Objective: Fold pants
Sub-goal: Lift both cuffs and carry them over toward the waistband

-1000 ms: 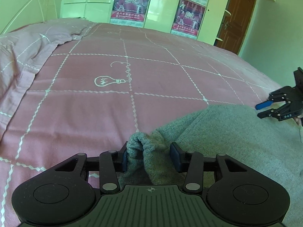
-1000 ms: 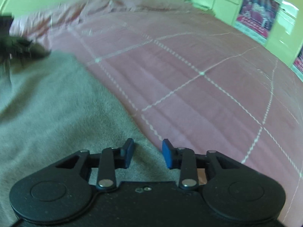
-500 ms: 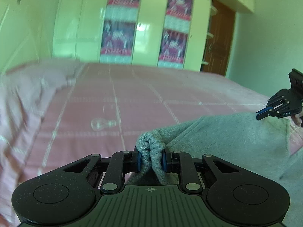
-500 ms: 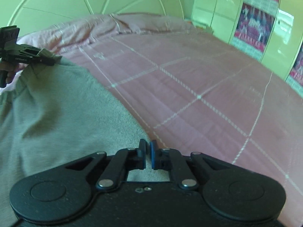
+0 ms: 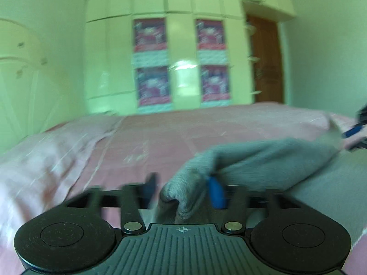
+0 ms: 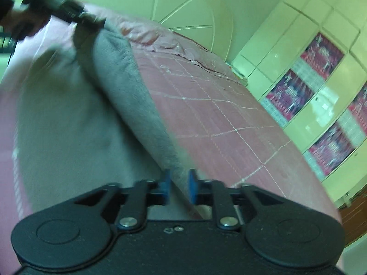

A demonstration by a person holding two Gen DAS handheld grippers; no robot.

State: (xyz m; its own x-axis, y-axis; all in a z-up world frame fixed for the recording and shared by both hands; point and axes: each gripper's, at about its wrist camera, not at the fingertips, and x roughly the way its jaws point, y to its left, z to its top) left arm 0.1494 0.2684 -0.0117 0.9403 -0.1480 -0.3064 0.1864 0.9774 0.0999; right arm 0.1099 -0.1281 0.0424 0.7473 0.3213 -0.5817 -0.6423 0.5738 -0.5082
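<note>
Grey pants (image 5: 263, 160) lie on the pink bed (image 5: 160, 142), with one edge lifted and turned over the rest. A bunched end of that edge sits between the fingers of my left gripper (image 5: 183, 189). Its jaws are opening: the cloth leans on the right blue pad (image 5: 215, 194) and stands clear of the left finger. In the right wrist view the raised edge of the pants (image 6: 128, 87) runs from my left gripper (image 6: 68, 13) down between the pads of my right gripper (image 6: 179, 183). The right jaws are opening too. My right gripper (image 5: 357, 130) also shows at the left view's right edge.
A rumpled pink quilt (image 5: 45, 155) is heaped at the left side of the bed. Beyond the bed stand a pale wardrobe with posters (image 5: 151, 68) and a brown door (image 5: 266, 61). A curved headboard (image 6: 183, 6) rises behind the quilt. The picture is blurred by motion.
Half a second ago both grippers were shut on the pants' edge. Both have swept sideways and upward, carrying the edge over the pants, and both pairs of jaws now stand apart.
</note>
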